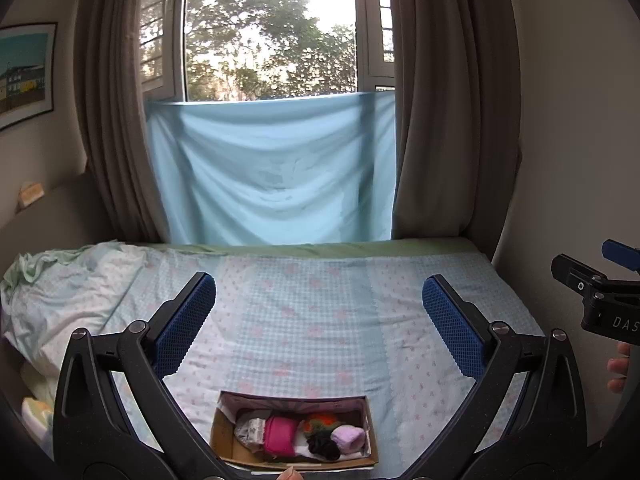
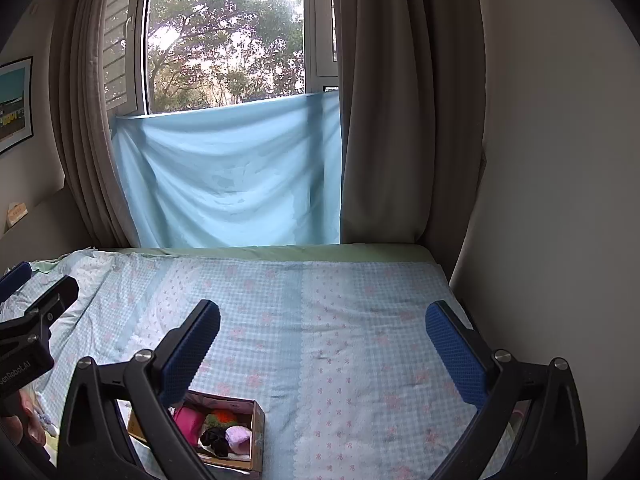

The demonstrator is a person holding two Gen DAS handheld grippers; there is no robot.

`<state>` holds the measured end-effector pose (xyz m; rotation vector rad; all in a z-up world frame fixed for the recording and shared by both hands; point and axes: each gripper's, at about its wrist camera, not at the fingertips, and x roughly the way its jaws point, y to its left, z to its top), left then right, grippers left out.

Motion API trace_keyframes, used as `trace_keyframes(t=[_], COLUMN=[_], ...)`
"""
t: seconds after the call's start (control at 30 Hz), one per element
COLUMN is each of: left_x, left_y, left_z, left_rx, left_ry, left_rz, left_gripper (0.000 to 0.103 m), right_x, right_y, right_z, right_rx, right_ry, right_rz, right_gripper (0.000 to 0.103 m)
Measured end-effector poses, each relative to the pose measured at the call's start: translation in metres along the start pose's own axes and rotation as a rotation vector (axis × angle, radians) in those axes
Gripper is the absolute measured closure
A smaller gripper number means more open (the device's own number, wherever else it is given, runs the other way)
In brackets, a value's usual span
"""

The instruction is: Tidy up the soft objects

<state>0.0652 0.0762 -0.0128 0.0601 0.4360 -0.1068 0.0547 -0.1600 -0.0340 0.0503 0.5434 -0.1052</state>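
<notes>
We hold the left gripper [image 1: 319, 312] and right gripper [image 2: 323, 340] above the bed [image 1: 320, 300], both spread wide and empty, while the soft items (a pink roll [image 1: 280, 436], a lilac one [image 1: 348, 440], a dark one [image 1: 324, 446]) lie packed in the box [image 1: 374, 432]. This fits either a sorted box or one awaiting emptying, so we bid no move. The box sits below and just short of the left gripper, and left of the right one.
</notes>
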Motion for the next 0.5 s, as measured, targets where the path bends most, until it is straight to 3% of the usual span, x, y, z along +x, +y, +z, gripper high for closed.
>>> trace_keyframes(t=[0.5], left_x=[-0.004], left_y=[0.014], left_z=[-0.005], left_rx=[-0.046], left_ry=[-0.018], left_rz=[0.027], left_gripper=[0.000], right_x=[-0.004], right_y=[0.004], right_z=[-0.001], right_rx=[0.005], right_ry=[0.002], right_rz=[0.003], right_gripper=[0.001])
